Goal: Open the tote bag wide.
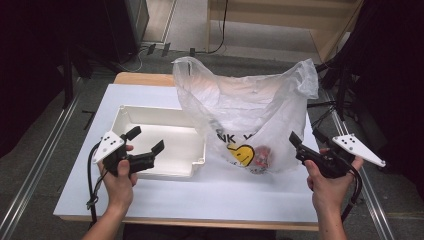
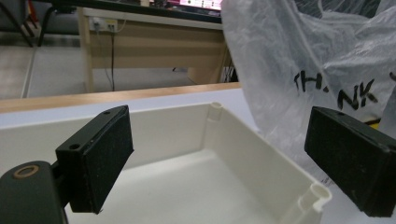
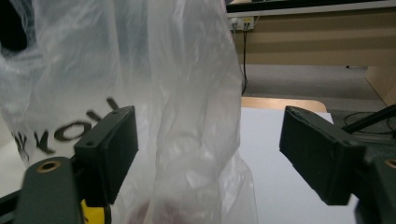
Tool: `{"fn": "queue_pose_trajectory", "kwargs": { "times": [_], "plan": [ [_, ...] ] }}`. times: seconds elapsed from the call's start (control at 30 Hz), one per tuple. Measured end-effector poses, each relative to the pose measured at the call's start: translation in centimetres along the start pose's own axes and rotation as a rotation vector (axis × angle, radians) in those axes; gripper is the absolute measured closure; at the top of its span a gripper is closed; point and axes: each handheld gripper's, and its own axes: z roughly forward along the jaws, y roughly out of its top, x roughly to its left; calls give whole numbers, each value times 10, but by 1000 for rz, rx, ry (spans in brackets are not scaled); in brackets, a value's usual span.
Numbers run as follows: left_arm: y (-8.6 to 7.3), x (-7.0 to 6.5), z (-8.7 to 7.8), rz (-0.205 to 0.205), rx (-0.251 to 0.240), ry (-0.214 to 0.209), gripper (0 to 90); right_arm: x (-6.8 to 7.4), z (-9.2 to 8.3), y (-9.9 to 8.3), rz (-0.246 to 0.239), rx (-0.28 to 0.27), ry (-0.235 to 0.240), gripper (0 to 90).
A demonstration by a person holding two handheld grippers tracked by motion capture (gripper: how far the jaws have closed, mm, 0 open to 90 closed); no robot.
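Nearest the person, the left gripper is hovering with jaws spread wide and holding nothing above the near edge of the white tray, while the right gripper is gaping just as wide, also holding nothing, beside the translucent plastic bag. The bag is standing on the white table just right of the tray, with a yellow smiley print and something reddish inside.

Soft, even light — dark, dim edges
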Motion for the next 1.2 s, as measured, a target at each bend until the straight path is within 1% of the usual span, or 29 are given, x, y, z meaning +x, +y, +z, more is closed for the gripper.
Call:
{"fn": "queue_pose_trajectory", "kwargs": {
  "times": [0.03, 0.07, 0.1, 0.13, 0.17, 0.2, 0.23, 0.27, 0.3, 0.33, 0.37, 0.4, 0.43, 0.47, 0.5, 0.53, 0.57, 0.63, 0.7, 0.73, 0.77, 0.8, 0.83, 0.9, 0.93, 1.03, 1.07, 1.13, 1.2],
  "plan": [
    [2, -3, 6, 0, 0, -5, 79, 0, 0, 0, 0, 0, 0, 216],
    [5, -6, 13, 1, 4, -6, 79, 0, 2, 3, 14, 3, -2, 224],
    [8, -8, 22, -8, 9, -11, 79, -1, 6, 6, 39, 10, 8, 236],
    [8, -8, 22, -8, 9, -11, 79, 0, 8, 5, 43, 16, 11, 251],
    [9, -10, 27, -18, 13, -13, 79, 0, 8, 5, 43, 16, 11, 251],
    [10, -11, 31, -28, 14, -15, 79, 1, 12, 1, 48, 33, 20, 353],
    [11, -14, 39, -42, 13, -25, 79, 1, 14, -2, 45, 41, 26, 440],
    [11, -14, 39, -42, 13, -25, 79, 1, 14, -2, 45, 41, 26, 440],
    [11, -16, 42, -34, 23, -27, 79, 3, 18, -8, 28, 71, 57, 537],
    [11, -21, 47, -17, 31, -32, 79, 3, 19, -10, 29, 69, 63, 599],
    [11, -22, 48, -15, 38, -39, 79, 2, 19, -13, 30, 66, 74, 663],
    [11, -22, 48, -15, 38, -39, 79, 1, 19, -15, 30, 70, 85, 708],
    [10, -27, 50, -12, 45, -59, 79, 0, 20, -17, 23, 72, 85, 771],
    [10, -27, 50, -12, 45, -59, 79, -2, 19, -18, 26, 72, 89, 816],
    [10, -29, 51, -6, 49, -63, 79, -2, 19, -18, 26, 72, 89, 816],
    [10, -30, 52, 1, 50, -71, 80, -4, 18, -20, 27, 74, 99, 846],
    [10, -31, 52, -1, 52, -74, 79, -7, 16, -25, 24, 88, 94, 881],
    [10, -31, 51, -9, 48, -79, 80, -8, 14, -27, 24, 97, 98, 886],
    [10, -31, 51, -20, 46, -85, 79, -9, 10, -38, 25, 131, 108, 891],
    [10, -31, 51, -24, 45, -91, 80, -9, 9, -42, 17, 142, 106, 891],
    [10, -31, 51, -24, 45, -91, 80, -9, 9, -42, 17, 142, 106, 891],
    [10, -32, 51, -25, 43, -98, 79, -9, 8, -53, 1, 174, 101, 891],
    [11, -33, 50, -24, 45, -103, 80, -10, 8, -56, -1, 183, 101, 890],
    [13, -38, 51, -24, 40, -128, 80, -11, 8, -63, 0, 203, 106, 890],
    [13, -38, 51, -24, 40, -128, 79, -12, 8, -66, 0, 212, 105, 890],
    [17, -44, 52, -21, 39, -152, 79, -14, 7, -69, 0, 220, 107, 889],
    [17, -46, 53, -21, 38, -157, 79, -15, 7, -72, -1, 230, 105, 889],
    [17, -50, 54, -13, 41, -164, 79, -15, 8, -74, -7, 233, 105, 888],
    [16, -53, 56, -6, 48, -167, 79, -16, 8, -79, -25, 257, 96, 887]
  ]
}}
